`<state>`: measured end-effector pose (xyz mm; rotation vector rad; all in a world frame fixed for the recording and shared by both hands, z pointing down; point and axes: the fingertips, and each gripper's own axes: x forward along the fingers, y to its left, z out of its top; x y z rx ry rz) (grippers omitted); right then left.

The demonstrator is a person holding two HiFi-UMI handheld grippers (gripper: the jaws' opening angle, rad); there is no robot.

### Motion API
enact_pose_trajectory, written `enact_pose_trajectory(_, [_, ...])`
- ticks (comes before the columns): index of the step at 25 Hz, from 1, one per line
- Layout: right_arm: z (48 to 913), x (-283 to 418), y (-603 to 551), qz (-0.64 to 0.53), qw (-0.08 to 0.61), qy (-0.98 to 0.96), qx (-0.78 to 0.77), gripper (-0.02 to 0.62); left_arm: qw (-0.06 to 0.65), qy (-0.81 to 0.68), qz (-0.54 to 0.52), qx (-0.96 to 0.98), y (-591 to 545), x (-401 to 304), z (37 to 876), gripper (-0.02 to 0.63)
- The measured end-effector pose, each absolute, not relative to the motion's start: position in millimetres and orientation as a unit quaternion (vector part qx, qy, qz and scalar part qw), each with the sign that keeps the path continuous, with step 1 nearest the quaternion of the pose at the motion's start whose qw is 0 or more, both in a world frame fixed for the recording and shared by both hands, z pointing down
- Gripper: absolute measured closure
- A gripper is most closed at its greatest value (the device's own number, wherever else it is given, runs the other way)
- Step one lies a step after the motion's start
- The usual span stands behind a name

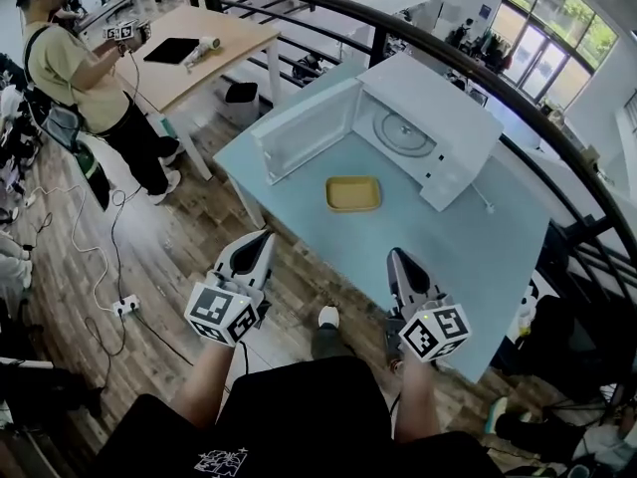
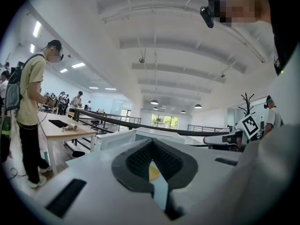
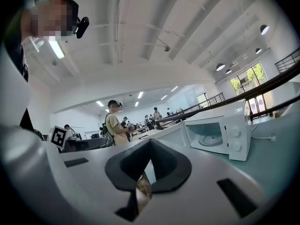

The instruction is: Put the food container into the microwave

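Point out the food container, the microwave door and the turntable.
Food container [image 1: 353, 194], head view, its middle.
Microwave door [image 1: 302, 133], head view, window panel.
Turntable [image 1: 403, 135], head view, plate centre.

Only a thin yellow bit of the food container [image 2: 150, 173] peeks through the gap in the left gripper [image 2: 151, 144]; the gripper hides the rest. The right gripper [image 3: 149, 144] blocks it fully in its own view. The microwave [image 3: 220, 137] knob marks are too small to read.

Table [image 1: 468, 257] with microwave [image 1: 398, 132], food container [image 1: 353, 194]
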<state>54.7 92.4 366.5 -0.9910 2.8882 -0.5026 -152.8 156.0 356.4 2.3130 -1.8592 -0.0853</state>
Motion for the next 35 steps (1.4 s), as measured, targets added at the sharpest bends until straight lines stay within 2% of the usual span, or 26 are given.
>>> enact_pose_trajectory(17, [387.7,34.6,-51.1,-0.189,0.002,0.938,-0.291,0.589,0.116,-0.629,-0.013,0.769,27.7,-157.8,375.8,0.600])
enact_pose_trajectory(35, [399.9,39.2,-87.4,-0.199,-0.005,0.935,-0.294,0.589,0.173,-0.595,-0.005,0.785,-19.7,-142.1,413.2,0.600])
